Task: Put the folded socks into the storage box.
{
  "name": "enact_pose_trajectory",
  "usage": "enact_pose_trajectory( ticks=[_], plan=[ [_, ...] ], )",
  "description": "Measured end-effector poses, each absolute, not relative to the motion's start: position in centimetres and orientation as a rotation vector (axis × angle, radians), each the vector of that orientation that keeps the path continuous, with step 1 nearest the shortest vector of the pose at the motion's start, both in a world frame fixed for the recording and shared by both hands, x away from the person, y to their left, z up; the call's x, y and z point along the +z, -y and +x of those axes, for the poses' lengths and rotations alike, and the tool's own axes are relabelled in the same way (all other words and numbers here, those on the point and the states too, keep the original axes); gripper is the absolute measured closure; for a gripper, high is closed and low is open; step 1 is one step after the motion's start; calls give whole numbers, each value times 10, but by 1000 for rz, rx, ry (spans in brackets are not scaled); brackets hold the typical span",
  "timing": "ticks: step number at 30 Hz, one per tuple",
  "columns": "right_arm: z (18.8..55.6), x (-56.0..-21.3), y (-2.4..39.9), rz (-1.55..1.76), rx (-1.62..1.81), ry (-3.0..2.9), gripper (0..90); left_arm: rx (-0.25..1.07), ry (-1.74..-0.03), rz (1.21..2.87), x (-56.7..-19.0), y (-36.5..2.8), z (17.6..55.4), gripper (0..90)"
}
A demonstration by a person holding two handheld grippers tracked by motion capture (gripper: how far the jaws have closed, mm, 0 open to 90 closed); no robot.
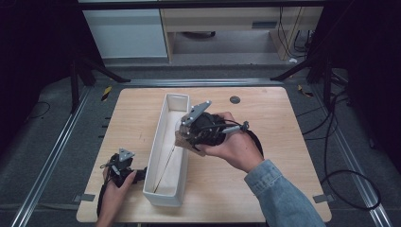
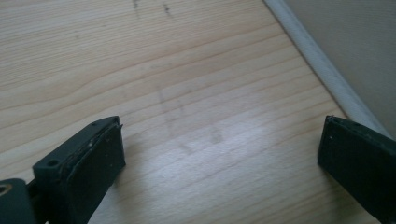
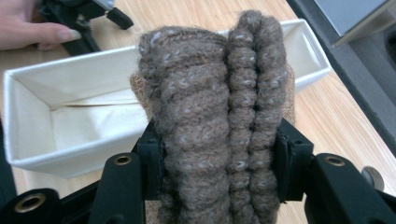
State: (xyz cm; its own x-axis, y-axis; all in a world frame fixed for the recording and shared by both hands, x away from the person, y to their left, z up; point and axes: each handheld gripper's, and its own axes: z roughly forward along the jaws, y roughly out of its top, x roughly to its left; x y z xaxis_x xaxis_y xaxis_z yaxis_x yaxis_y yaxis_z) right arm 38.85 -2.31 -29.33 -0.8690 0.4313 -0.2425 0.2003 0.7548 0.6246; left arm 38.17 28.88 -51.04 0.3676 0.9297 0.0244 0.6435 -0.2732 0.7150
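The left gripper (image 2: 219,154) holds its two black jaws wide apart with nothing between them, low over the pale wood-grain table top (image 2: 154,79). To the right of the jaws runs the white box's rim (image 2: 322,70).

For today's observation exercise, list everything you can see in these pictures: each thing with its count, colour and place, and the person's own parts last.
knitted item: one, brown wool, folded, clamped between the right gripper's jaws above the box.
box: one, white, long and narrow, open-topped, lengthwise at the table's middle; inside, one thin line along its floor.
table: one, light wood, under everything.
round disc: one, grey, on the table near its far edge.
left gripper: one, black, jaws wide apart over bare table, beside the box's near end.
right gripper: one, black, over the box.
left hand: one, at the table's near left.
right hand: one, denim sleeve behind it.
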Motion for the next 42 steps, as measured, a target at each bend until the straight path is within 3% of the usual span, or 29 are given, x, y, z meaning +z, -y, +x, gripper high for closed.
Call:
enact_pose_trajectory(
  ticks=[19, 42],
  plan=[
    [365, -284, -24, 385, 822, -2644, 489, 601, -1381, 2006, -510, -295, 385, 0],
    [353, -297, -48, 319, 803, -2702, 488, 604, -1380, 2004, -510, -295, 385, 0]
  ],
)
